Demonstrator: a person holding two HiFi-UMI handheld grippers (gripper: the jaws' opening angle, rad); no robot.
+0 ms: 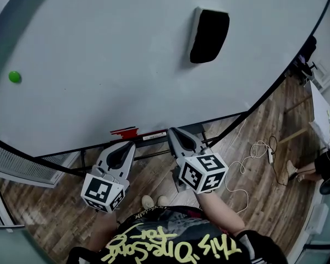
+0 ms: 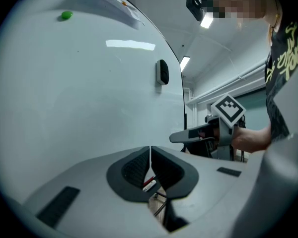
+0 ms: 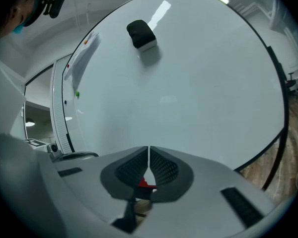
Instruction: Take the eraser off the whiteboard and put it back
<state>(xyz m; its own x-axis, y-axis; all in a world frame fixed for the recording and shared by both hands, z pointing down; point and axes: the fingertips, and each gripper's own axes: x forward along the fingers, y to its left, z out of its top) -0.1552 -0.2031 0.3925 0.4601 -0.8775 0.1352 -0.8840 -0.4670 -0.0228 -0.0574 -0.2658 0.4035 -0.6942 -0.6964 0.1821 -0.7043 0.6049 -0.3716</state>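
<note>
On the whiteboard [image 1: 126,48]: black eraser [image 1: 209,34] stuck toward the right, green magnet [image 1: 14,76] far left, well apart. On its ledge [image 1: 157,136], a red marker [image 1: 124,131]. Below, wooden floor [image 1: 264,208] with white cable [image 1: 243,166].

Wide bare whiteboard [image 1: 110,54] face open between eraser [image 1: 209,36] upper right and green magnet [image 1: 14,77] left, bottom ledge [image 1: 154,136] juts below

One whiteboard [image 1: 99,48], one eraser [image 1: 210,34], one green magnet [image 1: 14,76], two grippers: left gripper [image 1: 126,146], right gripper [image 1: 174,132].
</note>
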